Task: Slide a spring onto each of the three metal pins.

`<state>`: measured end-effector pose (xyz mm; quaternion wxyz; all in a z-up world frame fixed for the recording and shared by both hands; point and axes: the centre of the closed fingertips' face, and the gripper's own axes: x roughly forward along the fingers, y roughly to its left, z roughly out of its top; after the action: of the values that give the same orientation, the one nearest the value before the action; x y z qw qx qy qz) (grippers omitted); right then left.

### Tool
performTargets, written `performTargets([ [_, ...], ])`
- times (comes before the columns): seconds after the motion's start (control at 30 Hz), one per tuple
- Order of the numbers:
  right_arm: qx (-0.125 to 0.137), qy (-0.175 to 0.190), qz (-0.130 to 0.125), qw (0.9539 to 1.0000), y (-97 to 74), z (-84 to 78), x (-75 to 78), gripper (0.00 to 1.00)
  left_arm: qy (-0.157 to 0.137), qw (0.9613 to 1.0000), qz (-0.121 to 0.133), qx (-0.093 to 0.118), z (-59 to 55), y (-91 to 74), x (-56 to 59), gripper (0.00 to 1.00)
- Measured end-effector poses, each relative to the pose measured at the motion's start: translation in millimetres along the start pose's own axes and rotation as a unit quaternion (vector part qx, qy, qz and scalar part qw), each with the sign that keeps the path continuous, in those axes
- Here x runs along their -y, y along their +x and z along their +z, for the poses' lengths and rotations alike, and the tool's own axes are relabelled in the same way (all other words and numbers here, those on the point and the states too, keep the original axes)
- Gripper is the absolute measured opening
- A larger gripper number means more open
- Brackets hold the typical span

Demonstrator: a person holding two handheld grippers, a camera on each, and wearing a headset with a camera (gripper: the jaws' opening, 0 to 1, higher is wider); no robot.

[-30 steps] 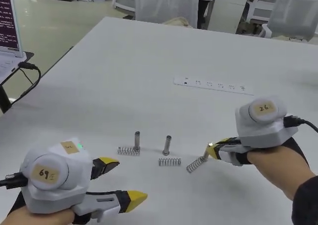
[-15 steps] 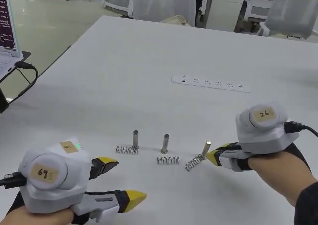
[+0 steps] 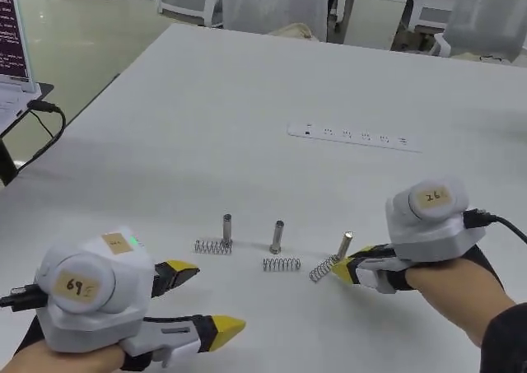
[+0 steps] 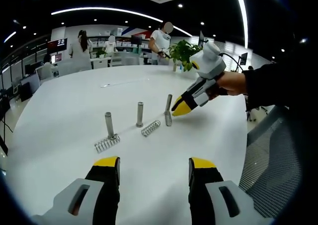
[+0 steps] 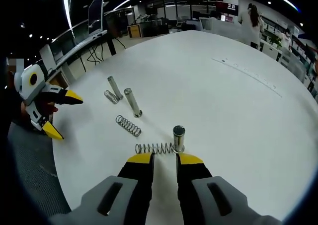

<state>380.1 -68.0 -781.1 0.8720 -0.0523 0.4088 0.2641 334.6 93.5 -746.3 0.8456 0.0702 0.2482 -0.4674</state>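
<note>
Three metal pins stand upright in a row on the white table: left pin (image 3: 226, 229), middle pin (image 3: 277, 235), right pin (image 3: 344, 245). A loose spring lies by each: left spring (image 3: 212, 246), middle spring (image 3: 282, 264), right spring (image 3: 324, 268), whose end touches the right pin's base (image 5: 178, 138). My right gripper (image 5: 165, 159) sits just short of the right spring (image 5: 154, 148), its jaws a narrow gap apart with nothing between them. My left gripper (image 4: 154, 163) hovers wide open at the near left, well short of the pins (image 4: 140, 113).
A white power strip (image 3: 354, 137) lies further back on the table. A laptop with cable (image 3: 16, 85) sits off the table's left edge. Chairs and desks stand beyond the far edge. People stand in the distance (image 4: 161, 41).
My right gripper has drawn back from the right pin toward me, and the pin now stands free of its tips. The left gripper has stayed put.
</note>
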Motion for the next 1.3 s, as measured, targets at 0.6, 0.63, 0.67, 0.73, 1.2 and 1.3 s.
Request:
performTargets([
  [0.6,0.004,-0.013,0.026,0.9996,5.2,-0.3,-12.0,0.20,-0.001,1.0000,0.001,-0.003,-1.9,-0.5,0.5,0.51],
  [0.63,0.003,-0.013,0.029,0.9995,5.4,-0.6,-14.0,0.20,-0.001,1.0000,0.001,-0.003,-1.9,-0.6,0.5,0.51],
  [0.67,0.002,-0.015,0.030,0.9994,5.5,-1.0,-15.6,0.19,-0.001,1.0000,0.001,-0.003,-1.9,-0.5,0.4,0.51],
  [0.73,-0.002,-0.018,0.034,0.9993,5.8,-1.9,-19.1,0.19,-0.001,1.0000,0.001,-0.003,-1.6,-0.5,0.6,0.51],
  [1.2,-0.045,-0.066,0.065,0.9947,3.2,-17.0,-45.2,0.11,-0.001,1.0000,-0.003,-0.003,-1.7,0.0,1.8,0.50],
  [1.3,-0.049,-0.080,0.061,0.9938,3.7,-17.6,-45.3,0.14,0.000,1.0000,-0.004,-0.003,-1.9,0.2,2.1,0.50],
])
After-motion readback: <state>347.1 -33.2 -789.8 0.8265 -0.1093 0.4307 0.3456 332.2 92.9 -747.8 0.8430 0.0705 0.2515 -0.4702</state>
